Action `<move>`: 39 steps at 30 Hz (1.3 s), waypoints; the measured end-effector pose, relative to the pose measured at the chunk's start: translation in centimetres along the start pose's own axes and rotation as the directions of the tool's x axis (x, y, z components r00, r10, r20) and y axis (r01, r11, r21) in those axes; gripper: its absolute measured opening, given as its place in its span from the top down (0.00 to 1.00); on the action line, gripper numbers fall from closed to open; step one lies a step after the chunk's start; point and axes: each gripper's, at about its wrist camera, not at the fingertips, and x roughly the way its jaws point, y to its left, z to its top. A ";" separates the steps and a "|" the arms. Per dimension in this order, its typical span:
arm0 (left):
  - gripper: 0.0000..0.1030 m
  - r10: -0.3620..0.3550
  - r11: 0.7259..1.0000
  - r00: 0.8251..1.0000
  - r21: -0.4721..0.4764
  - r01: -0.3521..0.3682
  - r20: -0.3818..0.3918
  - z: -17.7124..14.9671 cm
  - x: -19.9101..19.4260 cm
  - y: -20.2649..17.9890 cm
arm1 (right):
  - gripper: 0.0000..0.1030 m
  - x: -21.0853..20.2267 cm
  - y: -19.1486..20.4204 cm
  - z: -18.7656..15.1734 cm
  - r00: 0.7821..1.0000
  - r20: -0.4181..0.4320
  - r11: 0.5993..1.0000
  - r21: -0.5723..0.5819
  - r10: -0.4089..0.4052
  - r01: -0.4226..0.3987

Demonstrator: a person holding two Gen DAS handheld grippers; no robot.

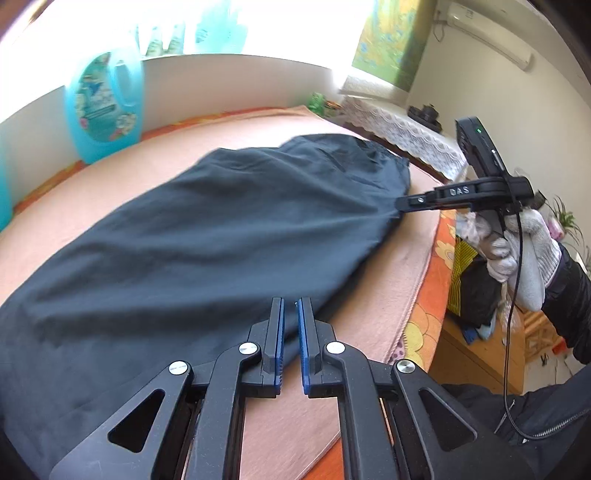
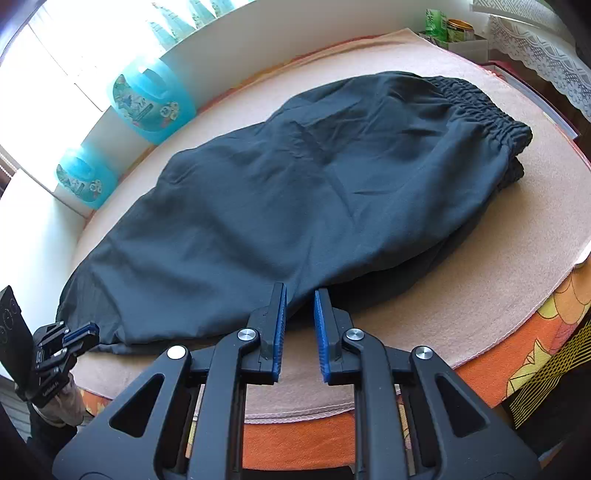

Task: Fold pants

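Note:
Dark navy pants (image 1: 207,236) lie folded lengthwise on a peach towel (image 1: 288,417), with the elastic waistband (image 2: 491,114) at the far right. My left gripper (image 1: 290,306) hovers at the pants' near edge, jaws slightly apart and empty; it also shows in the right wrist view (image 2: 86,332) by the leg end. My right gripper (image 2: 300,295) is open with nothing between its blue pads, just above the near edge of the pants. In the left wrist view the right gripper (image 1: 406,203) sits at the waistband corner.
Two turquoise detergent bottles (image 2: 147,107) (image 2: 86,179) stand against the white wall at the back. An orange patterned cover (image 2: 491,369) hangs over the table edge. A lace cloth (image 1: 402,133) and small jars (image 2: 448,29) sit at the far right.

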 end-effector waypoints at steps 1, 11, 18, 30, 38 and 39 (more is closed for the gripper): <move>0.94 0.030 0.999 0.999 -0.032 -0.029 0.018 -0.5 -1.3 1.1 | 0.84 -0.3 0.5 0.0 1.000 0.013 1.000 -0.024 -0.004 0.004; 0.83 0.432 0.853 0.902 -0.336 -0.399 0.026 -7.5 -11.3 12.0 | 0.82 0.0 6.9 0.8 0.997 0.053 0.970 -0.240 0.064 -0.049; 0.57 0.627 0.616 0.779 -0.603 -0.507 -0.013 -14.0 -18.2 17.9 | 0.68 0.9 11.7 1.3 0.988 0.048 0.930 -0.347 0.148 -0.122; 0.51 0.715 0.364 0.682 -0.750 -0.553 -0.156 -19.0 -20.7 23.6 | 0.67 3.6 15.2 -0.8 0.983 -0.028 0.897 -0.405 0.184 -0.179; 0.51 0.729 0.354 0.661 -0.730 -0.584 -0.176 -19.0 -19.4 23.8 | 0.66 4.3 13.3 -0.4 0.988 -0.029 0.923 -0.353 0.151 -0.151; 0.53 0.736 0.353 0.654 -0.723 -0.594 -0.178 -18.8 -19.3 23.6 | 0.66 4.5 13.2 -0.4 0.989 -0.032 0.925 -0.350 0.146 -0.148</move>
